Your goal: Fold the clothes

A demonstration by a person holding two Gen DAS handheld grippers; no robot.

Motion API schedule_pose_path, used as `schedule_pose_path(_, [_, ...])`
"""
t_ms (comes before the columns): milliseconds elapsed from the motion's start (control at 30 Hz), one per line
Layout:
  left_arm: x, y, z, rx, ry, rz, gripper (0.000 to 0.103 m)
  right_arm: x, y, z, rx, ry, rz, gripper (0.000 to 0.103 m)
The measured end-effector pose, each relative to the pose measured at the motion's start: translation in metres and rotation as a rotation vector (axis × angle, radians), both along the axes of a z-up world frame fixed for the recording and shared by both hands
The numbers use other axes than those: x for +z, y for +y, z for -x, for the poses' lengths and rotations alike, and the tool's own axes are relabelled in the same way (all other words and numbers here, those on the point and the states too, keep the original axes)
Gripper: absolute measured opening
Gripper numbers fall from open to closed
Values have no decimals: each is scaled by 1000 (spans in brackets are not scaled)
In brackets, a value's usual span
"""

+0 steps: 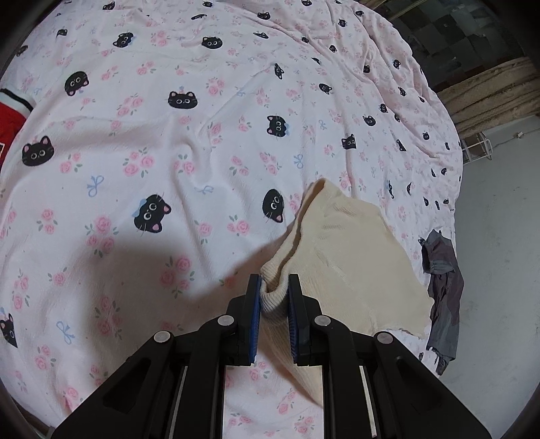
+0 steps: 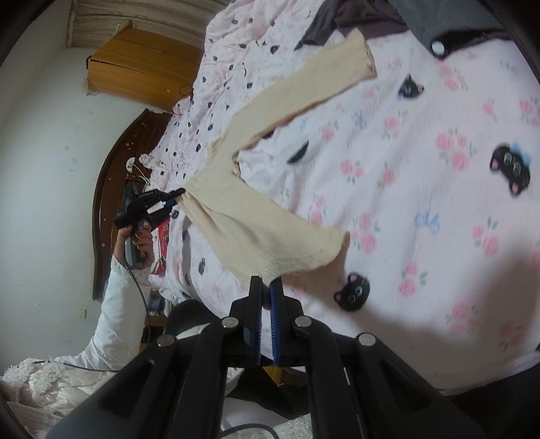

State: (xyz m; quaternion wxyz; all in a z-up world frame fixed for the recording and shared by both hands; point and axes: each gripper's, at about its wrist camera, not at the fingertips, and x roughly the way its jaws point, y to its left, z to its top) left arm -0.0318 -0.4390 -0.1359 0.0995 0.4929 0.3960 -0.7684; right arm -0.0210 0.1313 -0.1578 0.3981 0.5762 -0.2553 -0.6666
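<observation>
A cream knit sweater (image 1: pixel 347 256) hangs between both grippers above the pink cat-print bedspread (image 1: pixel 168 141). My left gripper (image 1: pixel 276 287) is shut on a bunched ribbed edge of the sweater. In the right wrist view the same sweater (image 2: pixel 256 229) stretches from my right gripper (image 2: pixel 266 282), shut on its hem corner, across to the left gripper (image 2: pixel 175 197) held in a person's hand (image 2: pixel 138 243). One long sleeve (image 2: pixel 310 91) trails over the bedspread (image 2: pixel 422 189) toward the far side.
A red garment (image 1: pixel 10 118) lies at the bed's left edge, and a grey garment (image 1: pixel 442 283) hangs off its right edge. Dark clothes (image 2: pixel 371 20) lie on the bed's far side. A wooden headboard (image 2: pixel 111 189) and cabinet (image 2: pixel 141 64) stand by the wall.
</observation>
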Motion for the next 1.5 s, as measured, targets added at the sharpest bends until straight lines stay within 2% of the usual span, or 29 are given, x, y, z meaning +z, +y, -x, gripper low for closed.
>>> schedule_pose_path(200, [8,0,14,1,-9,9,12,18,13,28,-16,26,15,5])
schedule_pose_path(367, [15,1,29,5,-10,16,12,34,22,58,-24,50,25,1])
schedule_pose_path(500, [16,2,38,0,-18,24,12,41,20,81,-13,62,3,1])
schedule_pose_path(567, [13,4,38,-3,-25,28,12,37,15,82,8,57,-27,5])
schedule_pose_path(733, [1,3,35,4,-41,9,12,8,9,69,38,8,-80,6])
schedule_pose_path(833, [-1,2,32,9,-42,4,12,-8,5,58,39,-44,-60,6])
schedule_pose_path(867, [-1,2,32,8,-41,4,12,-13,4,55,38,-61,-52,8])
schedule_pose_path(933, [-1,2,31,7,-39,3,12,-19,3,51,27,-82,-38,19])
schedule_pose_path(1000, [0,2,31,6,-36,2,12,-23,1,52,0,-98,-30,51])
schedule_pose_path(1167, [1,3,30,6,-31,2,12,-34,4,57,-59,-148,6,52])
schedule_pose_path(1433, [-2,3,29,8,-35,-4,12,-48,-6,65,-66,-192,5,52])
schedule_pose_path(1500, [-2,3,29,8,-34,-5,12,-50,-8,64,-61,-199,11,49])
